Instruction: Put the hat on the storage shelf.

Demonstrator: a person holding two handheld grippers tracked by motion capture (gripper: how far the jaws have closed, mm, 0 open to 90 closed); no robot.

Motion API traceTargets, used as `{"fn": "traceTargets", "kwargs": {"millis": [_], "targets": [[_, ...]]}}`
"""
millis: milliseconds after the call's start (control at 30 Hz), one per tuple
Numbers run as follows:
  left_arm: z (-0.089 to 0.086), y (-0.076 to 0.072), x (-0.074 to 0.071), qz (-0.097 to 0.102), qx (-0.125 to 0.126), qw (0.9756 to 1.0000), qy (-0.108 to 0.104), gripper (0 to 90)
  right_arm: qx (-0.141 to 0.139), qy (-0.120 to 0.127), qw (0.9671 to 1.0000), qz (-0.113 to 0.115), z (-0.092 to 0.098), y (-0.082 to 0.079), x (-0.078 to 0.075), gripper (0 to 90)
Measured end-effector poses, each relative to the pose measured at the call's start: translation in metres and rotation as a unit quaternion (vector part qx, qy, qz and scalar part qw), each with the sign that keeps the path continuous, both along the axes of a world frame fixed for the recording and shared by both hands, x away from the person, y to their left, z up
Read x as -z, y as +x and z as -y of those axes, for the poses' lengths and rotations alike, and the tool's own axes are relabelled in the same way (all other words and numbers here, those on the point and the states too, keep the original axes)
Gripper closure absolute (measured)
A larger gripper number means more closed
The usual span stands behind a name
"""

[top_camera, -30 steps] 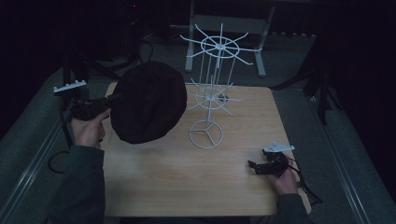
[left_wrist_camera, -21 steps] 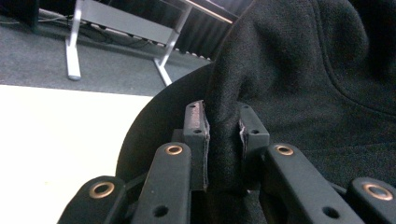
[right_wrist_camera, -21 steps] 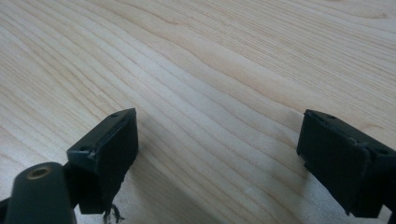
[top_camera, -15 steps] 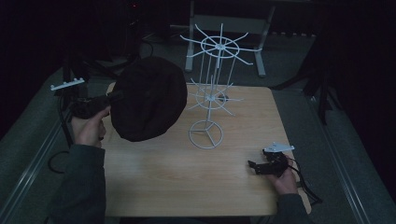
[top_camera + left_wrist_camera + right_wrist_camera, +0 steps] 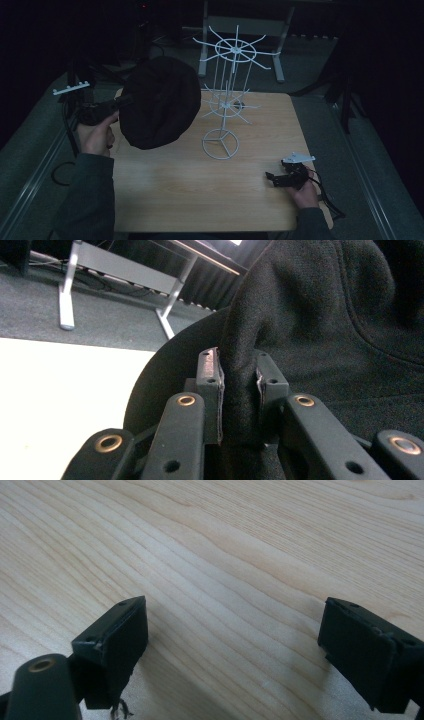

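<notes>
Wooden table point(image 5: 190, 200): light grain, rounded corners, square top. White wire display stand point(image 5: 226, 100) upright on far half of table, ring base point(image 5: 220, 143) flat on the wood, central post carrying two tiers of radiating spokes, upper tier point(image 5: 235, 50) wider than lower point(image 5: 226, 104). Grey carpeted floor point(image 5: 320, 115) around the table. Behind the table, a grey metal frame point(image 5: 240, 30) with two legs on the floor; same legs seen at upper left in left gripper view point(image 5: 67, 287)
</notes>
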State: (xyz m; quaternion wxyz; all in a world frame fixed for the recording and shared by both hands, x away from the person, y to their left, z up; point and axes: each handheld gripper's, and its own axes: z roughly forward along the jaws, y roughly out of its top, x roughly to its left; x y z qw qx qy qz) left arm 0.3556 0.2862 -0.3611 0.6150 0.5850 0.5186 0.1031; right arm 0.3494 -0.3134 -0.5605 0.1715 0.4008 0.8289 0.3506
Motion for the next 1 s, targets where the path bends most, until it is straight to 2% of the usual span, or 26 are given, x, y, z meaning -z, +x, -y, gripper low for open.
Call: {"fn": "traceTargets", "kwargs": {"millis": [367,1000], "targets": [[0.001,0.000,-0.004,0.002,0.001,0.9996,-0.028,78.5,0.000,0.000,1.0000,0.000,0.000,0.000,0.000,12.5],[0.003,0.001,-0.013,0.006,0.001,0.9992,-0.039,78.4,0.000,0.000,1.0000,0.000,0.000,0.000,0.000,12.5]]}}
